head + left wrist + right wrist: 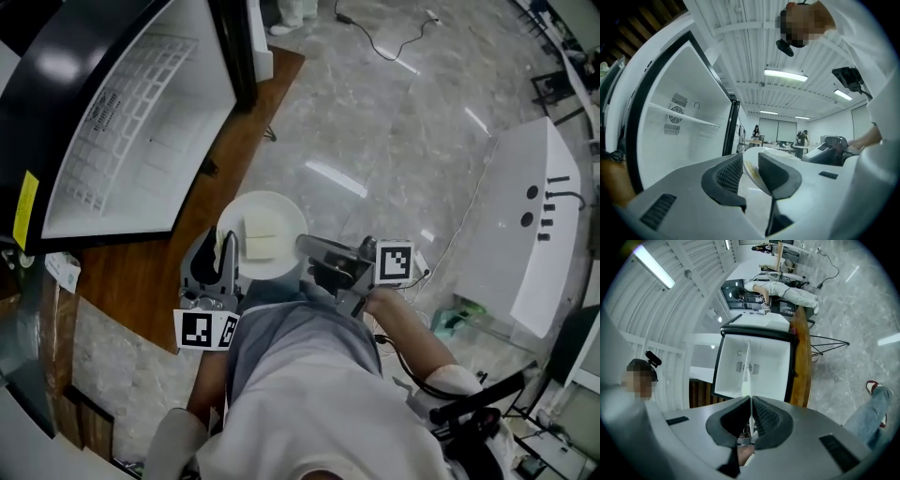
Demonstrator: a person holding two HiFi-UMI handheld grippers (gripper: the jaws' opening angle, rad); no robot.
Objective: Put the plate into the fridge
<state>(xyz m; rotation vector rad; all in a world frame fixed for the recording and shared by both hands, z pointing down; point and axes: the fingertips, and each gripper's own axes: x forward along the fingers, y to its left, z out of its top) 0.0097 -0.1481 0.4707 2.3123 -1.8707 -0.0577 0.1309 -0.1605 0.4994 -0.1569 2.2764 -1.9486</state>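
A round white plate (pixel 272 208) with a pale slab of food (pixel 261 239) hangs in the air in front of me. My left gripper (pixel 228 246) is shut on its left rim and my right gripper (pixel 305 248) on its right rim. In the left gripper view the plate's rim (pixel 783 153) passes between the jaws of the left gripper (pixel 750 161). The right gripper view shows the plate edge-on (pixel 748 376), pinched by the right gripper (pixel 750 401). Ahead stands the open fridge (pixel 141 141) with a white inside and a shelf (pixel 679 115); its cavity (pixel 764 366) faces both grippers.
The fridge rests on a brown wooden base (pixel 141 272) that juts onto the grey marble floor (pixel 375 122). A white curved unit (pixel 534 225) stands at the right, and cables (pixel 394 47) trail across the floor. A person's jeans leg and shoe (pixel 876 404) are off to the right.
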